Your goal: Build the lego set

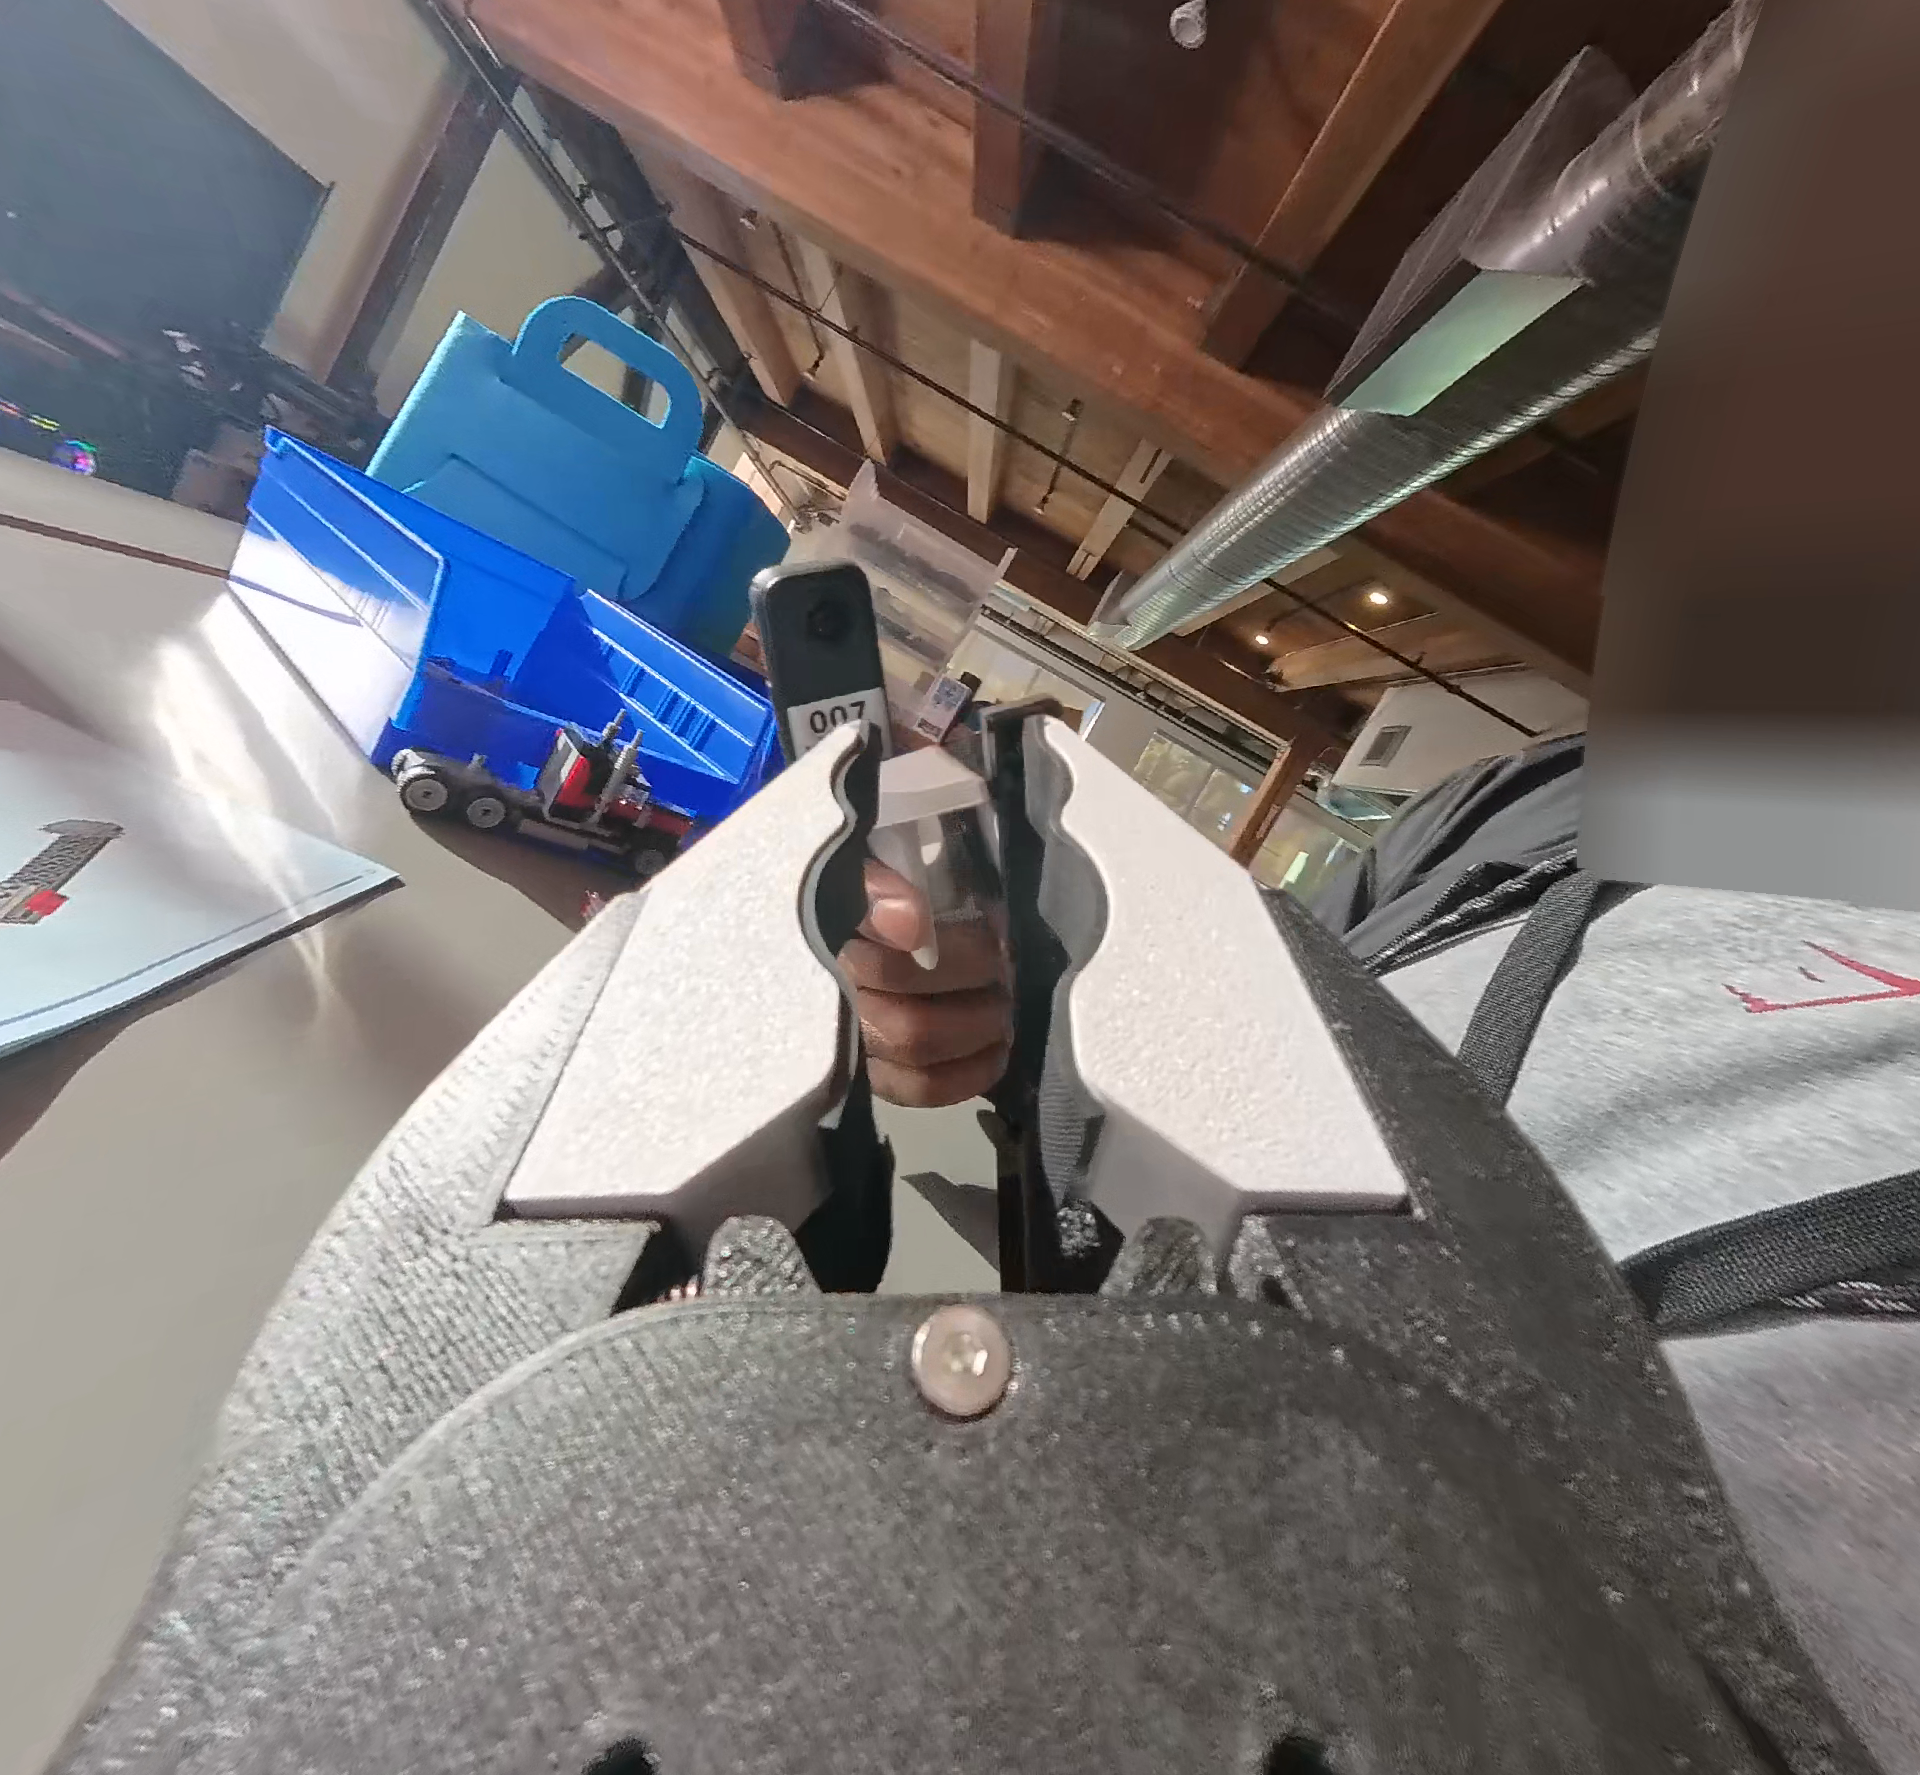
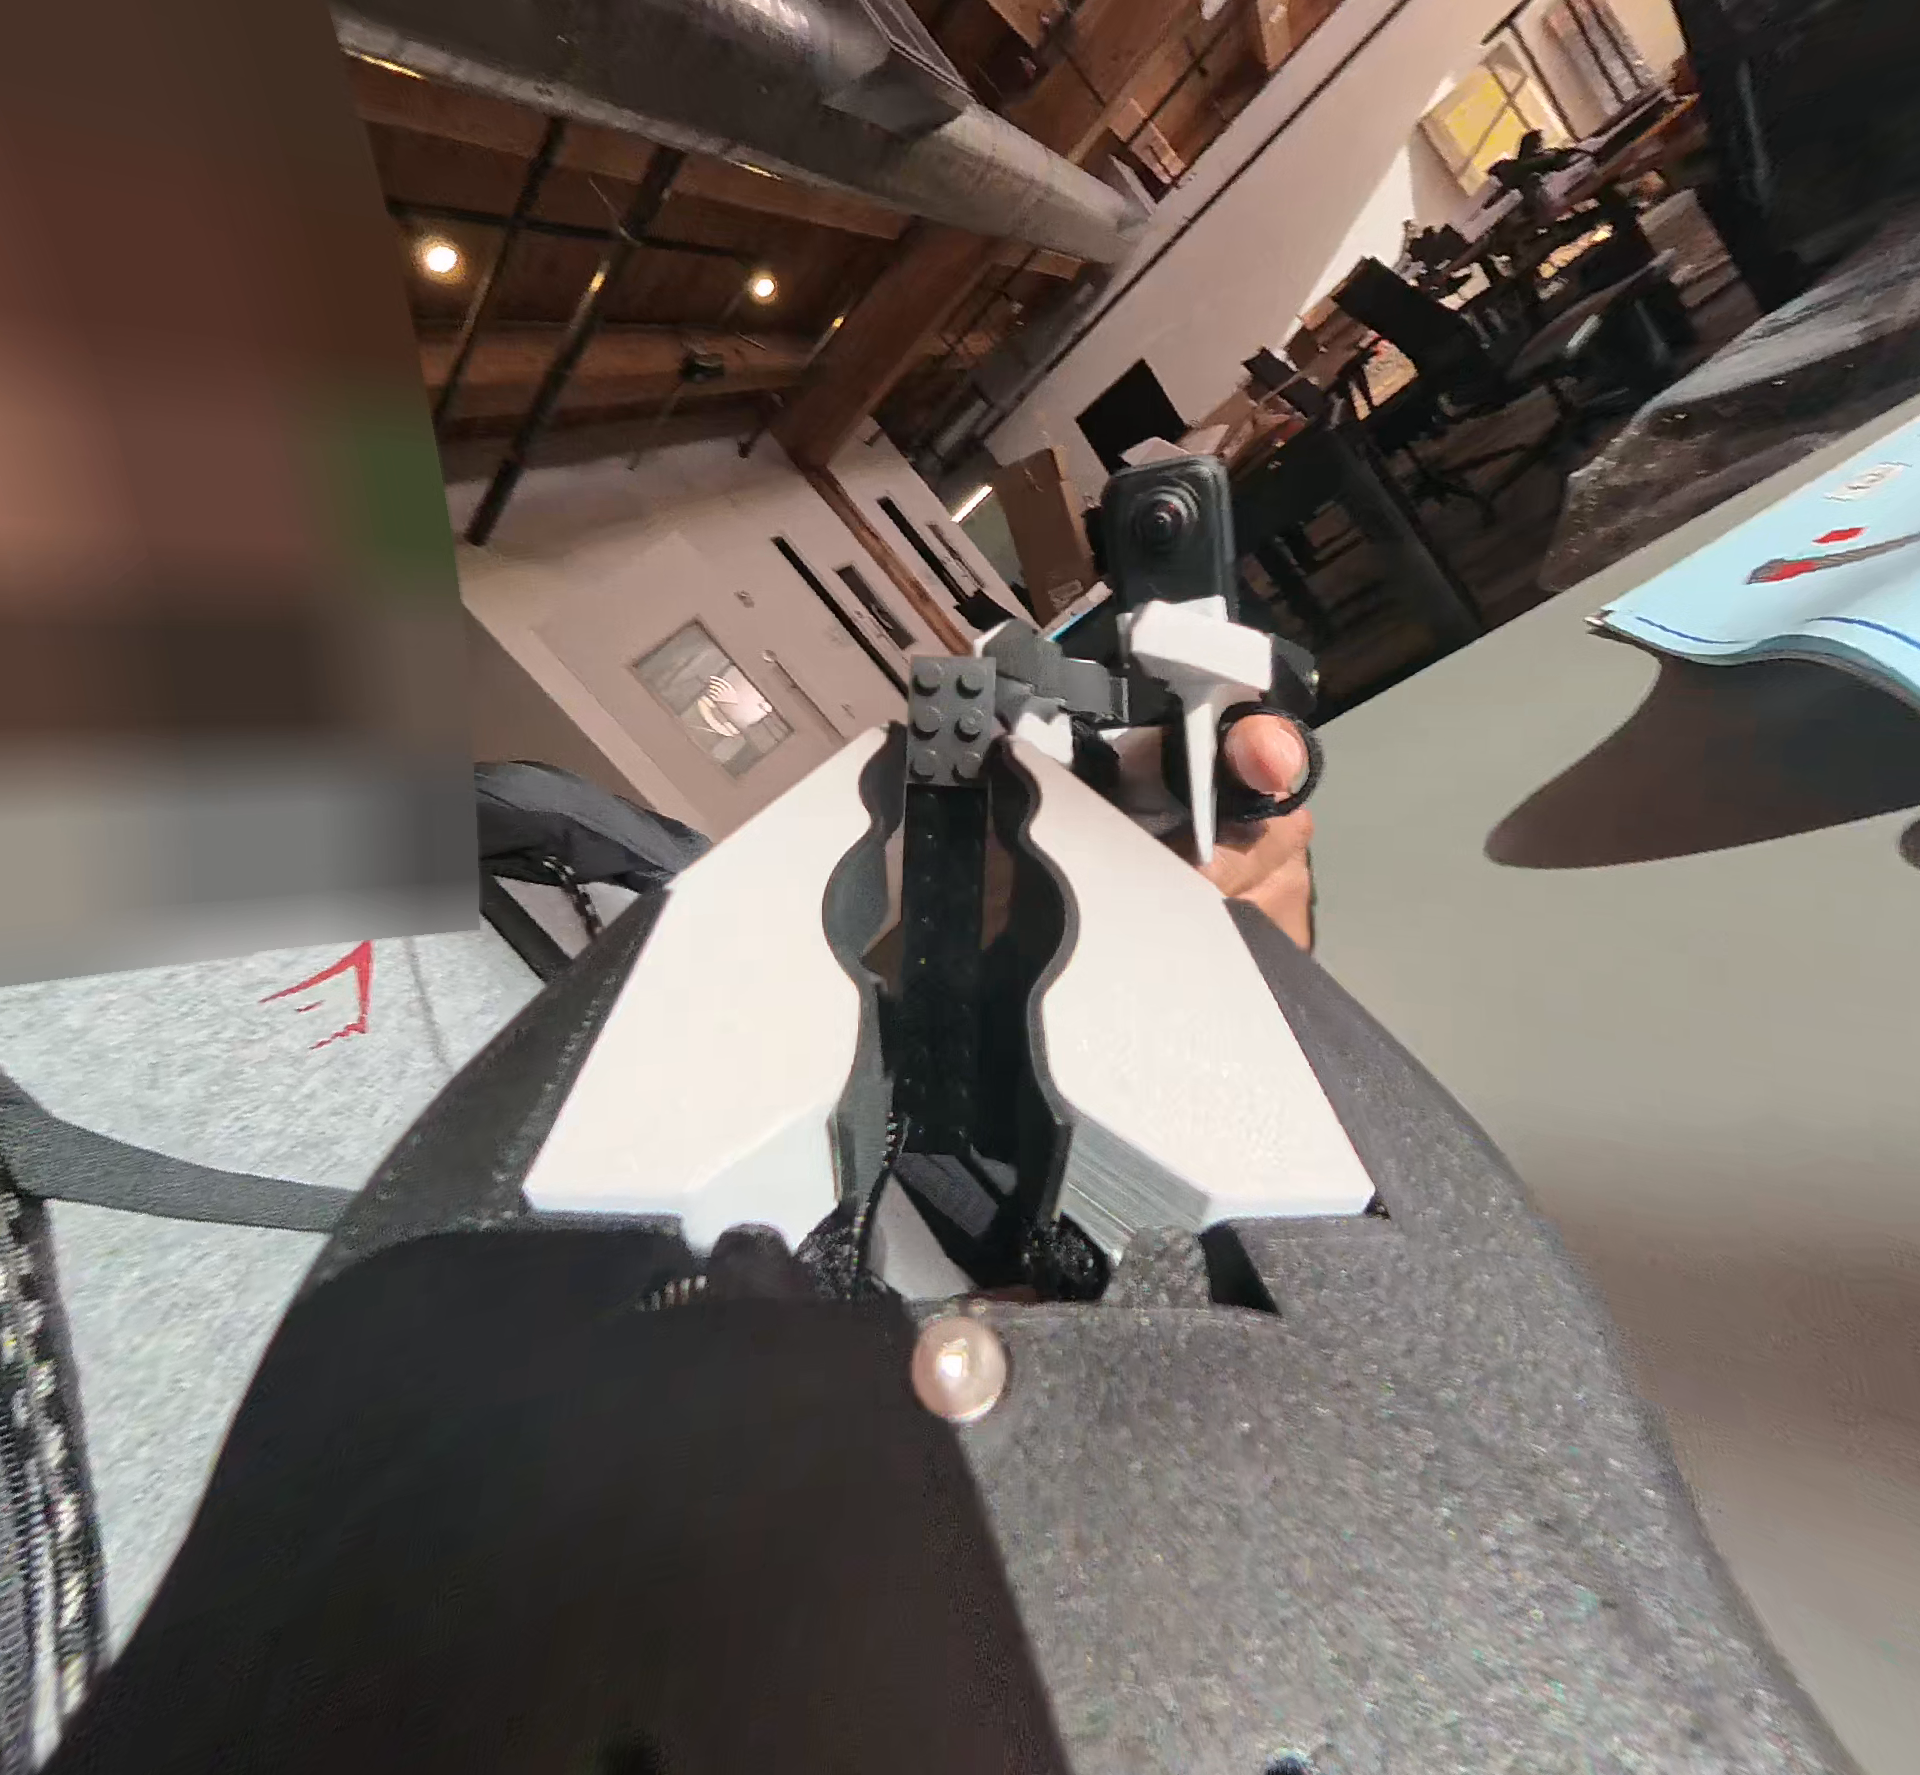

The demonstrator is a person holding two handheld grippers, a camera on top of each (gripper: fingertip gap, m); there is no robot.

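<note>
In the right wrist view my right gripper (image 2: 945, 749) is shut on a dark grey studded plate (image 2: 951, 717). The plate sits at the end of a long black strip (image 2: 943, 946) that runs back between the fingers. In the left wrist view my left gripper (image 1: 951, 738) has its white fingers apart. A thin black bar (image 1: 1013, 946) stands edge-on against its right finger. The two grippers face each other above the table. A red and black lego truck (image 1: 540, 790) with grey wheels stands on the table at the left.
A blue bin (image 1: 499, 645) and a light blue bag (image 1: 582, 458) stand behind the truck. An instruction booklet (image 1: 156, 904) lies on the grey table (image 1: 156, 1258); it also shows in the right wrist view (image 2: 1787, 582). A person's grey sweatshirt (image 1: 1714, 1102) is close by. Less than 4 cm separates the two grippers' tips.
</note>
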